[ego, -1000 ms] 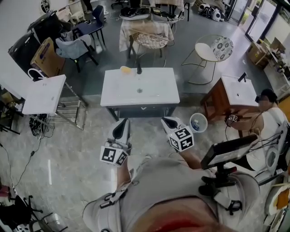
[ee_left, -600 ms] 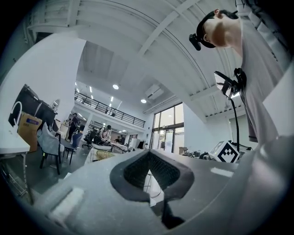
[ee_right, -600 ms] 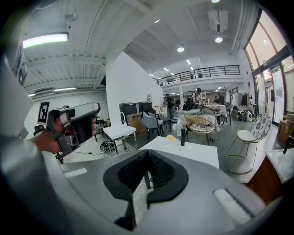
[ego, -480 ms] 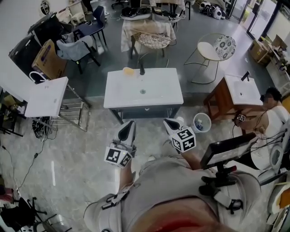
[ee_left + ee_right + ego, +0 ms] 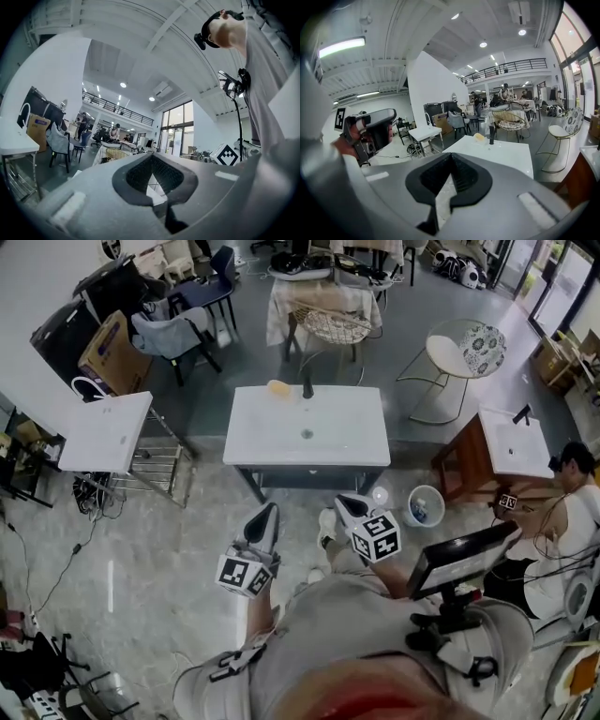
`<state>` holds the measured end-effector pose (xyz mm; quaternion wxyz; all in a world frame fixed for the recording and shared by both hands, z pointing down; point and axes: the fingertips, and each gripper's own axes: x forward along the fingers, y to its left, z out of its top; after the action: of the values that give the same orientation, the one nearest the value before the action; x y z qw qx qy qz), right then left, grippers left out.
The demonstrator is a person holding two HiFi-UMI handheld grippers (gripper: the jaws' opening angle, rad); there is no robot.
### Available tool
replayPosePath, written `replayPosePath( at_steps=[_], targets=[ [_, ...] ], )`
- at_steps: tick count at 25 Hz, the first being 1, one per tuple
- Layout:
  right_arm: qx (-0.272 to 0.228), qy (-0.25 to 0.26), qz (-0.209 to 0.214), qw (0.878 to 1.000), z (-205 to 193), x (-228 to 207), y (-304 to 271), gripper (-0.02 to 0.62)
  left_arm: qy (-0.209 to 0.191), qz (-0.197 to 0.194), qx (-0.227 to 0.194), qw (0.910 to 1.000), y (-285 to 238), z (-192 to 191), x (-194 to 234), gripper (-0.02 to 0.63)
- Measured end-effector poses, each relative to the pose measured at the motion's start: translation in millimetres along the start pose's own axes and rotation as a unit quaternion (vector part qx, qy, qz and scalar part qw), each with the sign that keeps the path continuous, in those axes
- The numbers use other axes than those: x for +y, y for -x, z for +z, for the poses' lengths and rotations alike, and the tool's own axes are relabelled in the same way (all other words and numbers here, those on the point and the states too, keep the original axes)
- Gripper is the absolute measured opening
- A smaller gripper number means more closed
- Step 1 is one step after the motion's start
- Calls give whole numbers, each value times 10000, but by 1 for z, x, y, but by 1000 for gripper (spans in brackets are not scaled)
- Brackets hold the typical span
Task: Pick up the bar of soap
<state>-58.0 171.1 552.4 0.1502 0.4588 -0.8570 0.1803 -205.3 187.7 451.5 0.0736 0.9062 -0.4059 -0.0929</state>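
**Q:** Where is the bar of soap?

**A:** The yellow bar of soap [image 5: 278, 388] lies at the far edge of the white washstand [image 5: 328, 442], left of centre and just left of the dark tap [image 5: 307, 387]. The right gripper view shows it in the same spot, beside the tap on the far side of the top.

**Q:** And the two grippers?

**A:** Both hover over the pale floor [image 5: 169, 549] on the near side of the washstand, well apart from the soap. The left gripper [image 5: 267, 513] points toward the stand's near left corner. Its jaws are pressed together with nothing between them. The right gripper [image 5: 348, 504] points toward the near right corner, and its jaws are also closed and empty.

**Q:** What surrounds the stand?

**A:** A small waste bin [image 5: 425, 506] sits on the floor just right of the near right corner. A separate white basin top [image 5: 106, 430] stands at left. At right is a wooden cabinet [image 5: 459, 465] with its own basin, and a seated person [image 5: 572, 488] is near it. A wicker chair [image 5: 337, 326] stands on the far side.
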Motion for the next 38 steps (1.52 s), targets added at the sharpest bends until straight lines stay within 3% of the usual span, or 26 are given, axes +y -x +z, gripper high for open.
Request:
replayPosePath(
  at_steps=[7,10,17,38],
  targets=[
    [-5,3,92,10000,12,-23,-36,2,-19,295,-124,9995,-22,7,32,-5],
    [-161,52,90,9998,29,-40,-57,2,-142,283,-296,9991,-37,8,49,-5],
    [-242,105,54,9996,67,-81,-102,2,36,260,-497,9984,-90,19,85,-5],
    [-244,-228,200,9992,153,-246,-254,2,31,-81,-19,10000,-317,32,168,-5]
  ],
)
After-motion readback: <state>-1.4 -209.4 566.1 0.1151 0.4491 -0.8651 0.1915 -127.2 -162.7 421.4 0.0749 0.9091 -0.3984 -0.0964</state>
